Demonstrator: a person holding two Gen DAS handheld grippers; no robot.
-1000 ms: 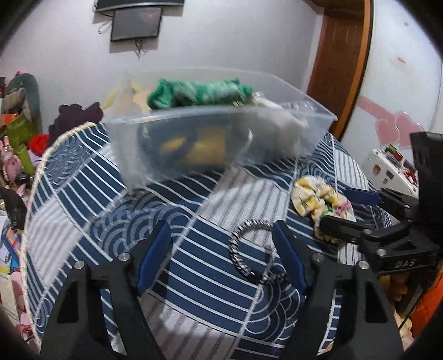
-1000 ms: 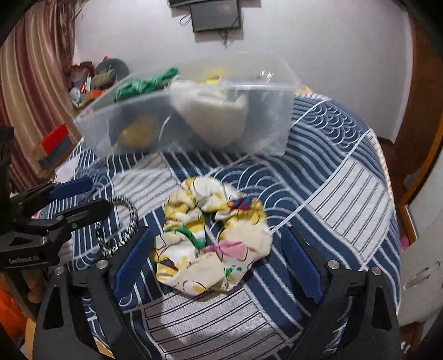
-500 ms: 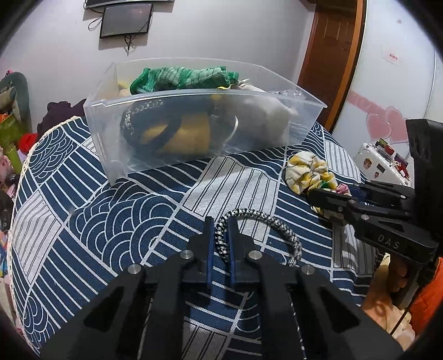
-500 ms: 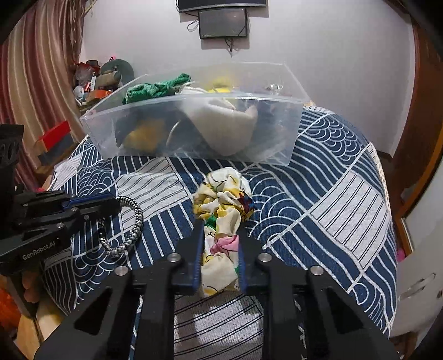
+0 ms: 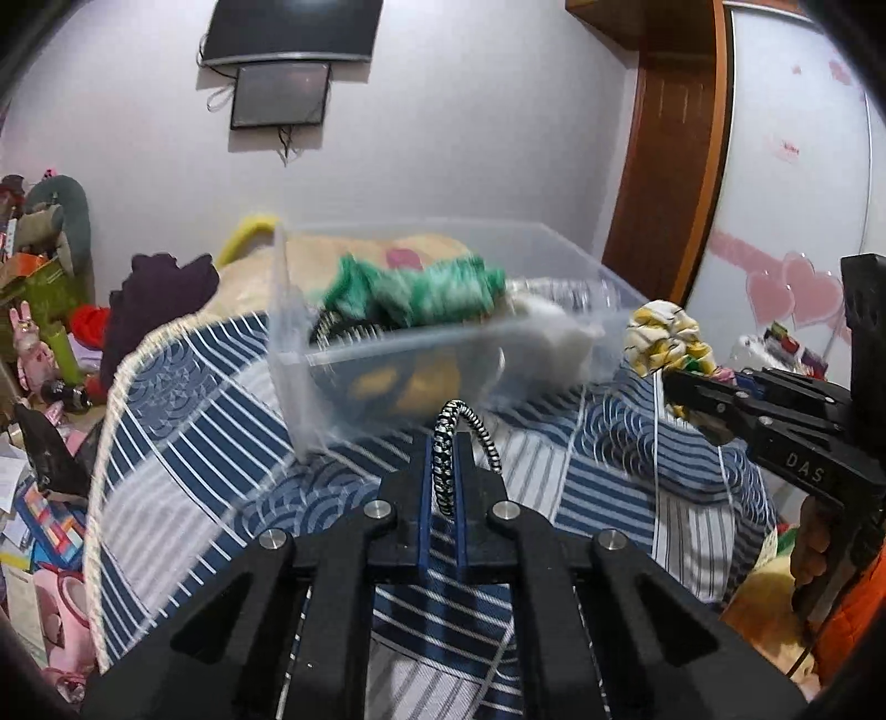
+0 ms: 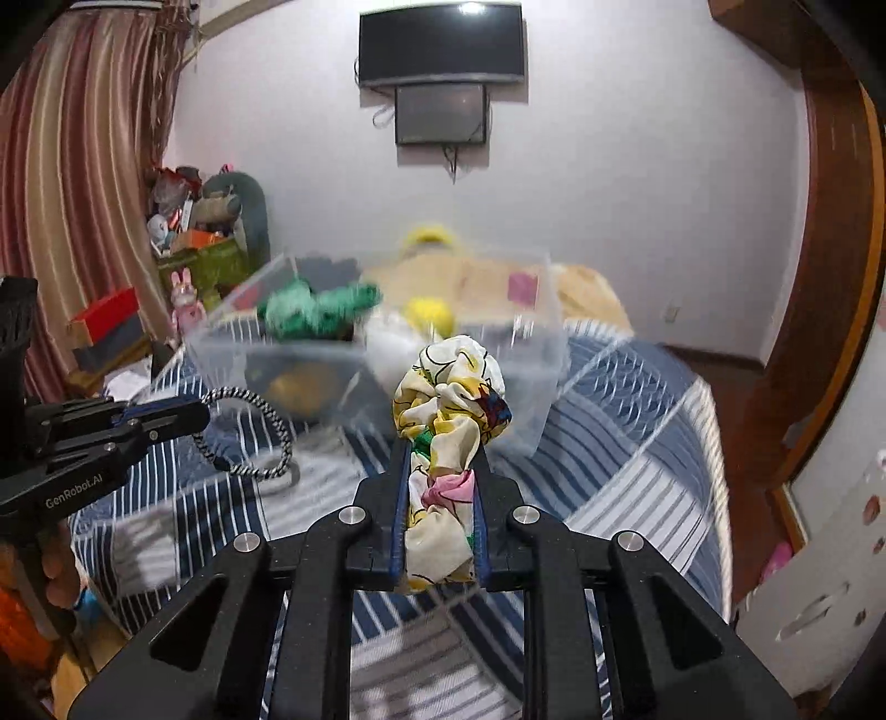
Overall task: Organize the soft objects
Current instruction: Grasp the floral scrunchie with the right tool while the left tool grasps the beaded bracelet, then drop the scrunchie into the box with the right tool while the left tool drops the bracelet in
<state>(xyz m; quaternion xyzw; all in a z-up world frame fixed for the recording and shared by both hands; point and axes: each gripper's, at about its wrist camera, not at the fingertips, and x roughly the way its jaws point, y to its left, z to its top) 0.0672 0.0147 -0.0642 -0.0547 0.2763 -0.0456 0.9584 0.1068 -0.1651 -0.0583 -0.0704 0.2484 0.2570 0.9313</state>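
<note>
My left gripper [image 5: 444, 443] is shut on a black-and-white braided hair band [image 5: 462, 429] and holds it above the bed; the gripper [image 6: 191, 415] and the band [image 6: 260, 432] also show in the right wrist view. My right gripper [image 6: 440, 448] is shut on a yellow floral scrunchie [image 6: 451, 399], lifted off the bed; the scrunchie [image 5: 667, 338] shows too in the left wrist view. A clear plastic bin [image 5: 443, 338] ahead holds a green knit item [image 5: 415, 293], a white soft item [image 5: 554, 332] and yellow things. The bin [image 6: 531, 382] sits just beyond the scrunchie.
The bin stands on a blue-and-white patterned bedspread [image 5: 183, 421]. Toys and boxes are piled at the left [image 5: 39, 310]. A wooden door frame [image 6: 819, 310] is at the right, a wall screen [image 6: 441, 50] behind.
Both grippers closed on their items, the left on the braided band, the right on the scrunchie, and have lifted them off the bedspread toward the bin.
</note>
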